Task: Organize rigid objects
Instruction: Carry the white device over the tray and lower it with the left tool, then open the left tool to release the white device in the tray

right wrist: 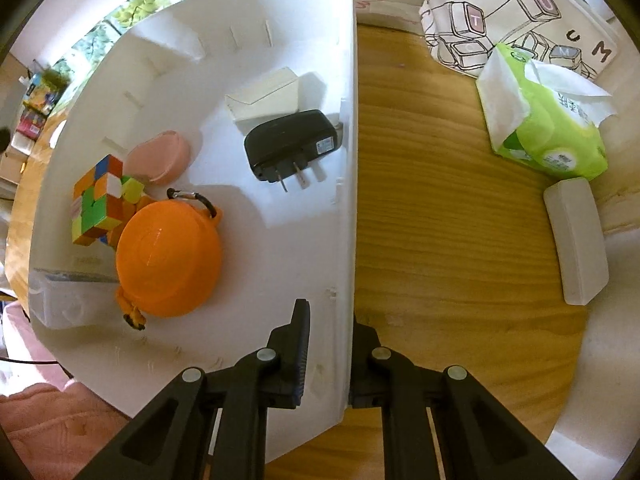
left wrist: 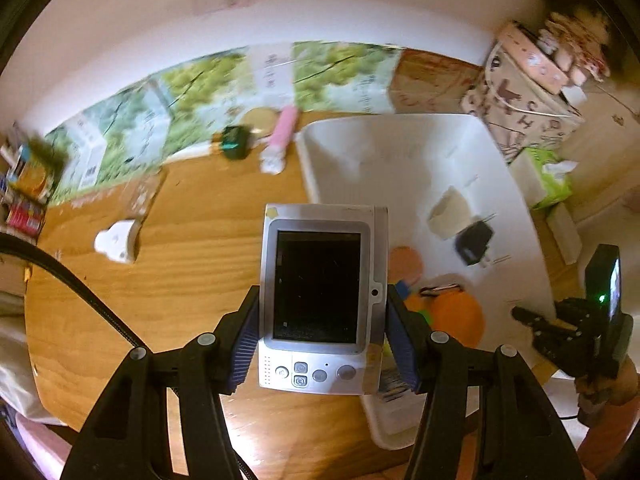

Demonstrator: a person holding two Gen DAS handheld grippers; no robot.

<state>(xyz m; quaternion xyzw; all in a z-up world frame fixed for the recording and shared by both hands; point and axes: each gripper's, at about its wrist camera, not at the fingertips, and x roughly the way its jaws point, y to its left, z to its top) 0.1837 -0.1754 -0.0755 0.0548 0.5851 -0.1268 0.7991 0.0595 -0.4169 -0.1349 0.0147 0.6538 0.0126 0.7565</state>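
Partway done: five items binned, several left on the wooden table (left wrist: 192,272).

Left tool (left wrist: 322,344) grips the silver handheld device (left wrist: 320,300) just outside the white plastic bin (right wrist: 280,240); right tool (right wrist: 330,354) clamps the bin's wall.

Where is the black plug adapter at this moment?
In the right wrist view, the black plug adapter lies inside the white bin, near its right wall, just in front of a white box.

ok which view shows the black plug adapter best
The right wrist view: the black plug adapter lies sharp in the white bin, prongs and label visible. In the left wrist view it is small and motion-blurred, off beside the silver device.
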